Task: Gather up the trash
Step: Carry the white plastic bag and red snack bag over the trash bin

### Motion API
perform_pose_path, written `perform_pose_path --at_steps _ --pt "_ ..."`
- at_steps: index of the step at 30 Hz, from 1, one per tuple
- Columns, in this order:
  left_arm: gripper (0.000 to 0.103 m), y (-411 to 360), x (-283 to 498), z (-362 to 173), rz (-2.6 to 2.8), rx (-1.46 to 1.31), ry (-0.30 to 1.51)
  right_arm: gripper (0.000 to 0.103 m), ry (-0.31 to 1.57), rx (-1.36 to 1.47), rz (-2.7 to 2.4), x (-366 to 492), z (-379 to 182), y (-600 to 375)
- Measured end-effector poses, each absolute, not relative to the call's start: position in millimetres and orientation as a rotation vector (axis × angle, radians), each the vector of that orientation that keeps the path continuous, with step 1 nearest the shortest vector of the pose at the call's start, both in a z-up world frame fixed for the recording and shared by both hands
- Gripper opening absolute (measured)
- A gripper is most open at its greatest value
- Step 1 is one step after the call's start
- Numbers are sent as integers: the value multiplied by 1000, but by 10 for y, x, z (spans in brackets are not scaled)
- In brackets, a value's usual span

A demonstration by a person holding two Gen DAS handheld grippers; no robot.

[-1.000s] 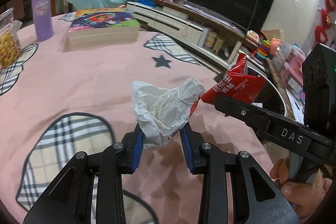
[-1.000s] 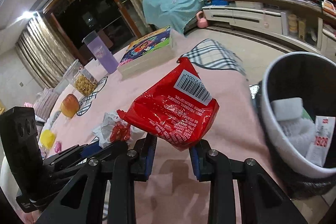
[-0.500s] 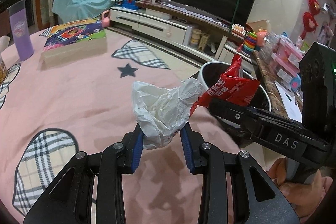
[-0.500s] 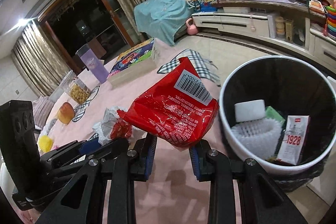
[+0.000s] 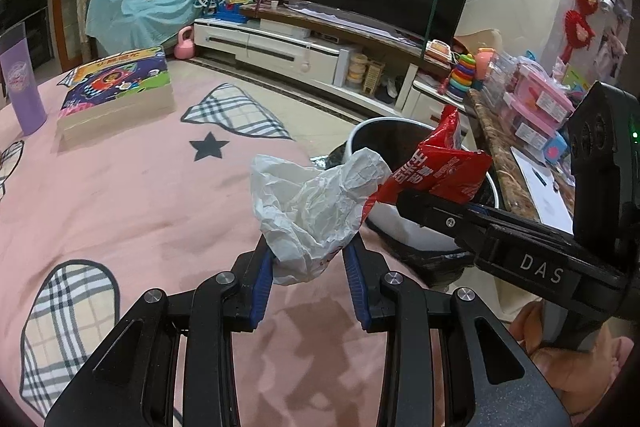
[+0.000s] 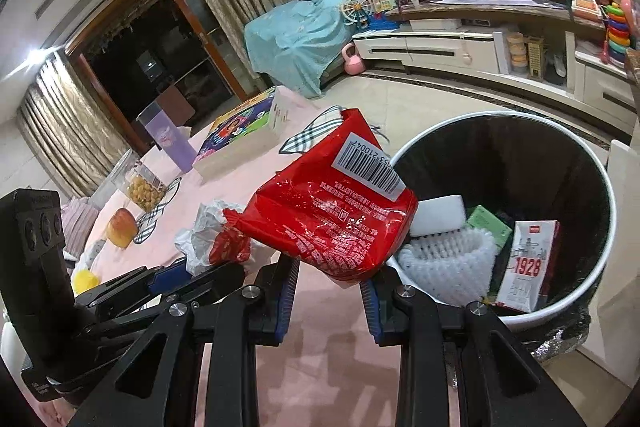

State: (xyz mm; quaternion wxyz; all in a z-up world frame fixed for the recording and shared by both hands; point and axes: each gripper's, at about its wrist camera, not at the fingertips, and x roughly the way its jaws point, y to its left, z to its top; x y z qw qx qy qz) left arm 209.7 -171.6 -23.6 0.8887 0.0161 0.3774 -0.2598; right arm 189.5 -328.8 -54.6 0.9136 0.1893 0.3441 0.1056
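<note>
Pink cloth with plaid patches covers the table beside a round waste bin. Nearest the bin, the right gripper is clamped on a red snack packet held at the bin's near rim, above the table edge. Just beside it on the table side, the left gripper pinches a crumpled white wrapper. Farther from the bin lie a picture book and a purple tumbler.

We read "DAS" on the right gripper body and "1928" on a carton in the bin (barcode digits on the red wrapper too distorted).
</note>
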Motion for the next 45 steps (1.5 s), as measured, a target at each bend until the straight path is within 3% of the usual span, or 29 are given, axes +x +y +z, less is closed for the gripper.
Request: perform_pose_path --at_steps 45 --pt "32 -2602 2119 -164 -643 118 783 30 695 450 78 1729 -617 -4149"
